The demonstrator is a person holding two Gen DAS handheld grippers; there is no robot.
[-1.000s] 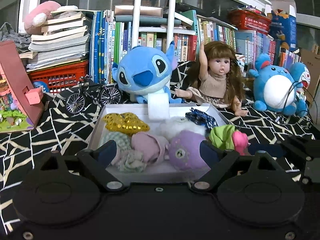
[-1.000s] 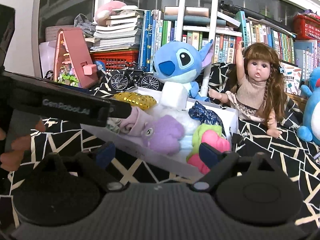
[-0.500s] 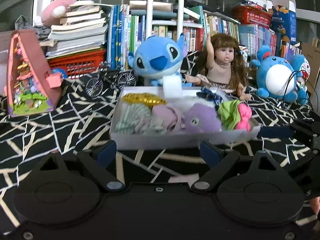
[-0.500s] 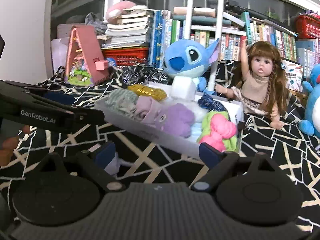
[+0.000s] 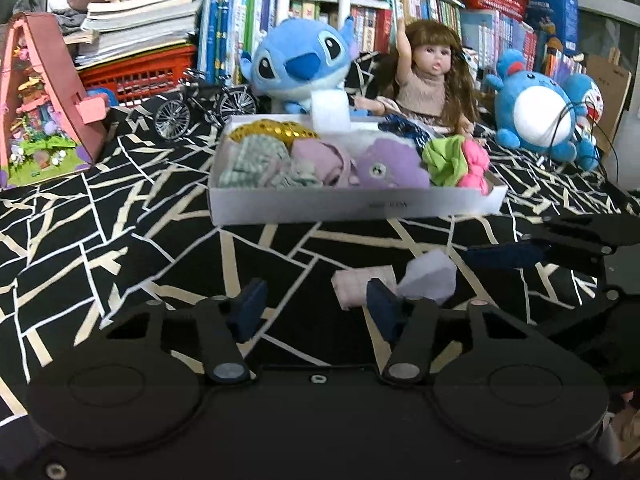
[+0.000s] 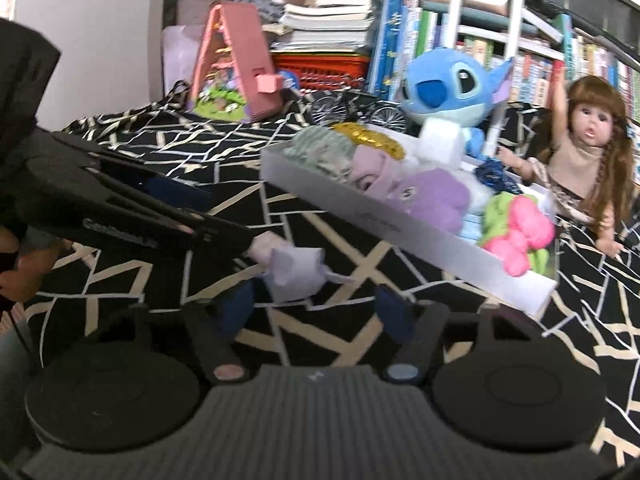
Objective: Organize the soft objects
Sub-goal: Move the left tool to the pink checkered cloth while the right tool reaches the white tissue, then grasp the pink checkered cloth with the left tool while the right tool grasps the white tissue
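A white shallow box (image 5: 356,206) sits on the surface, which is covered by a black cloth with pale crack lines (image 5: 120,216). The box is crammed with soft things: a gold sequinned piece (image 5: 272,131), a green checked cloth (image 5: 252,158), a pale pink plush (image 5: 324,160), a purple plush (image 5: 390,166), a green scrunchie (image 5: 444,156) and a hot-pink bow (image 5: 474,168).

On the cloth, just in front of the box, lie two small loose items touching each other: a pale pink folded cloth (image 5: 362,286) and a lilac soft piece (image 5: 430,276).

The left gripper (image 5: 316,308) points down at the cloth with its jaws closing; only bare cloth shows between its blue pads, and the pink cloth lies just beyond its right-hand pad. The right gripper (image 6: 316,304) comes in from the side, its jaws closing too; the lilac piece (image 6: 294,274) lies just ahead of its left-hand pad, not pinched as far as can be seen. In the right wrist view the left gripper's fingers reach to the pink cloth (image 6: 262,246).

Behind the box stand a blue Stitch plush (image 5: 300,64), a doll with long brown hair (image 5: 430,76), a toy bicycle (image 5: 204,102) and a pink toy house (image 5: 40,100).
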